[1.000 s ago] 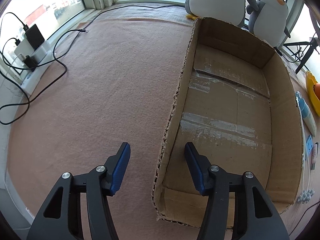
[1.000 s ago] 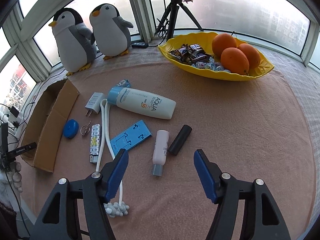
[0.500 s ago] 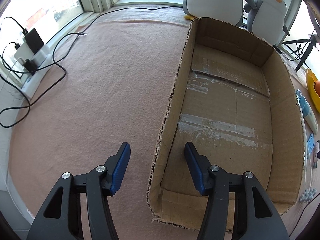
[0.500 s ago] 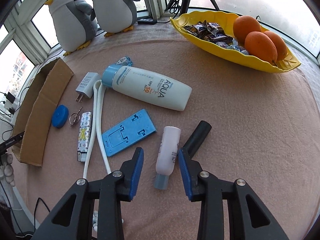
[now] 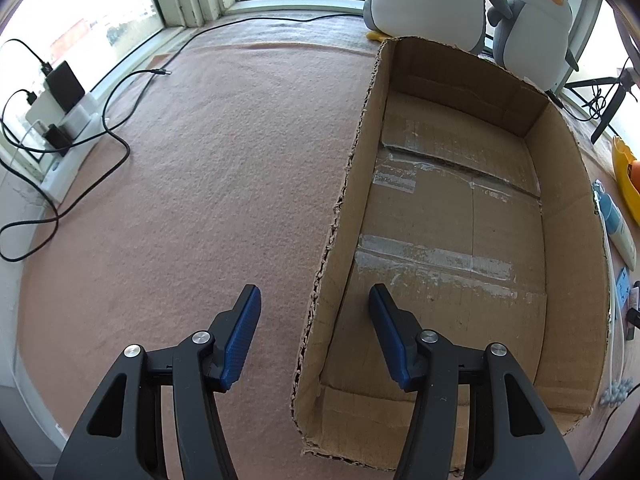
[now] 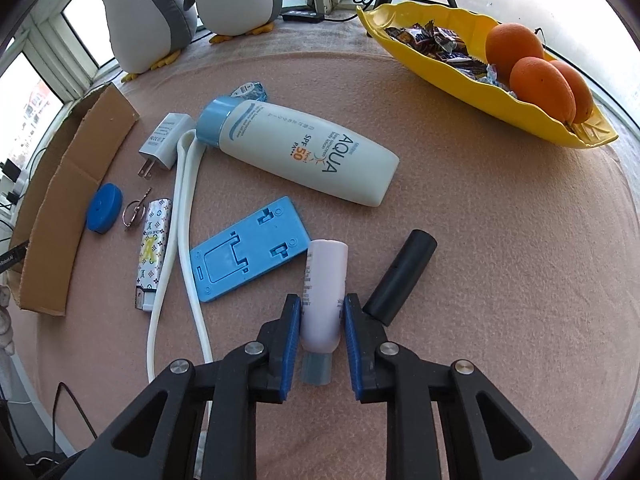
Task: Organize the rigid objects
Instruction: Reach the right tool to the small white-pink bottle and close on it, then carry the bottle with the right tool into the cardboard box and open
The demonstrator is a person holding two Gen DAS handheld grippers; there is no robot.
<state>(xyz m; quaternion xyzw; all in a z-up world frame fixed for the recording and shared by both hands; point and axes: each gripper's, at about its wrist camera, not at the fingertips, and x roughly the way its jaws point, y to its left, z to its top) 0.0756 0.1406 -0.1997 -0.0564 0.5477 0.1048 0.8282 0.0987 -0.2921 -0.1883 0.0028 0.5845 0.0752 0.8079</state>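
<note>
Right wrist view: the right gripper (image 6: 322, 314) straddles the small tube (image 6: 324, 292) lying on the pink bench (image 6: 500, 220); its blue pads touch the tube's sides near the grey cap. Beside the tube lie a black cylinder (image 6: 400, 276), a blue stand (image 6: 248, 254) and a sunscreen bottle (image 6: 300, 156); a yellow dish (image 6: 520, 92) holds oranges (image 6: 540, 86).

Left wrist view: only here the inside of the cardboard box (image 5: 460, 220) shows, holding nothing. The left gripper (image 5: 314, 330) hangs open across the box's near wall, one finger inside, one outside, gripping nothing.

A second ago the right jaws stood wide above the tube; they have just been closing onto it. The left gripper is unchanged.
</note>
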